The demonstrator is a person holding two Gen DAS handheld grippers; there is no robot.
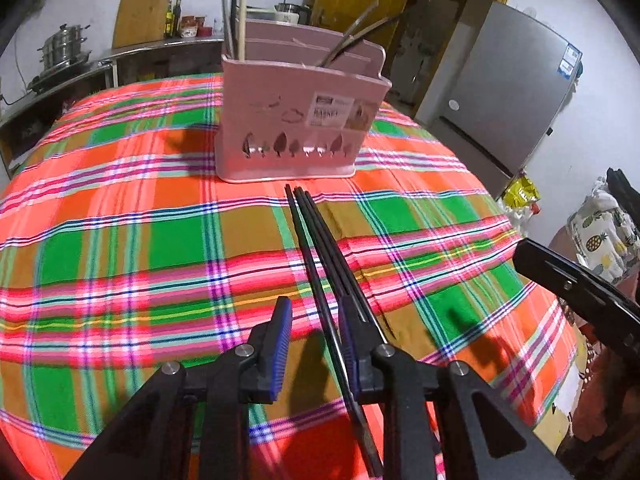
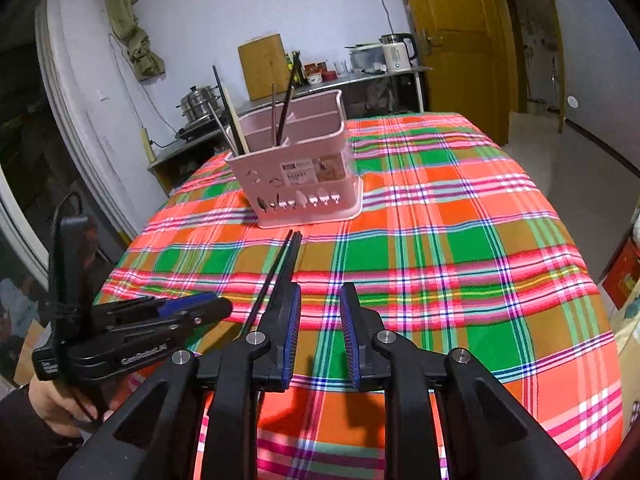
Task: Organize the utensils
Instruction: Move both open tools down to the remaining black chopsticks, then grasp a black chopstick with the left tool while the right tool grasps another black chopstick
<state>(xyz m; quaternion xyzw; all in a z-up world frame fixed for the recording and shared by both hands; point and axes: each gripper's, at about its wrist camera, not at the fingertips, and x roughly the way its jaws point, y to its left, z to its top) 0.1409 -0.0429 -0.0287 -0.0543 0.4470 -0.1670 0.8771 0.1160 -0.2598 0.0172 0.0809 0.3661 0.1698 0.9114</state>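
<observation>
- Chopsticks (image 1: 320, 248), a bundle of thin black sticks, lie on the plaid-clothed worktop (image 1: 120, 240) with their tips pointing to 12 o'clock, ending just short of the pink utensil holder (image 1: 296, 120).
- Left gripper (image 1: 316, 344) has its fingers (image 1: 280, 344) parted widely. The sticks run through the gap, close against the inner face of the right-hand pad, and the other pad is well clear of them. Nothing is clamped. Whether the sticks touch that pad cannot be told.
- Right gripper (image 2: 320, 336) is also parted and empty, hovering over the cloth. In its view the chopsticks (image 2: 280, 272) pass just at 10 o'clock of it, outside the gap.
- Judgement on the step: the left gripper looks set to close on the sticks. It would do well to centre the bundle between the pads first, so that all the sticks are caught together and none rolls out.
- After a firm pinch, the bundle should be tipped upright before it goes over the holder's rim, and lowered into a compartment with room.
- Inside the holder: chopsticks, pale and dark (image 2: 236, 124), lean at the left end, and more long utensils (image 2: 282, 112) lean in a rear compartment. These stick up high and could snag an incoming bundle.
- Around: a steel steamer pot (image 1: 64, 48) and a wooden board (image 1: 142, 12) on the back counter at 10 to 11 o'clock, and a grey refrigerator (image 1: 508, 88) at 2 o'clock, all well apart from the work.
</observation>
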